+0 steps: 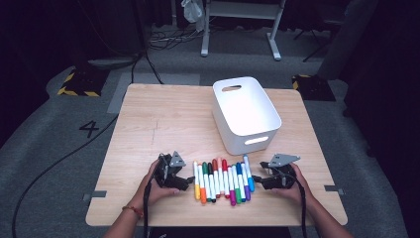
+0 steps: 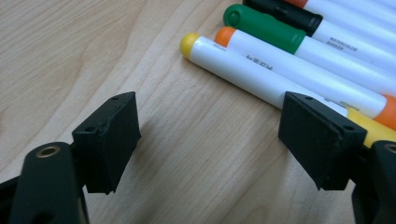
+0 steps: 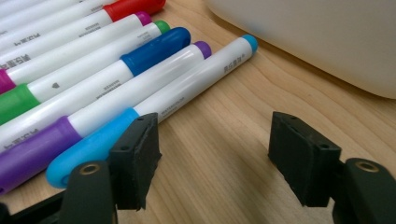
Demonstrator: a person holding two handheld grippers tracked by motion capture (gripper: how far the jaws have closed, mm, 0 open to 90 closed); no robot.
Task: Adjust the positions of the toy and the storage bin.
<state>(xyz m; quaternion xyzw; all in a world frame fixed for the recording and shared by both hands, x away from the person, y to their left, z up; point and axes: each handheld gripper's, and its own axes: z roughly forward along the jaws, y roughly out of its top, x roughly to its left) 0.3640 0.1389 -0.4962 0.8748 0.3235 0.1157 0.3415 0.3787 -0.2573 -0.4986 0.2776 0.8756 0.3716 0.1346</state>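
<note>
Currently both tools rest low on the wooden table (image 1: 148,119), flanking the row of markers (image 1: 223,181). Left gripper (image 2: 208,140): jaws spread wide, nothing between them but bare wood; its far jaw sits just beside the yellow-capped marker (image 2: 243,70), contact unclear. Right gripper (image 3: 215,154): jaws equally wide apart, empty; one jaw lies against or just beside the light-blue marker (image 3: 187,81) at the row's end. White bin (image 1: 245,111) stands just beyond the markers.
</note>
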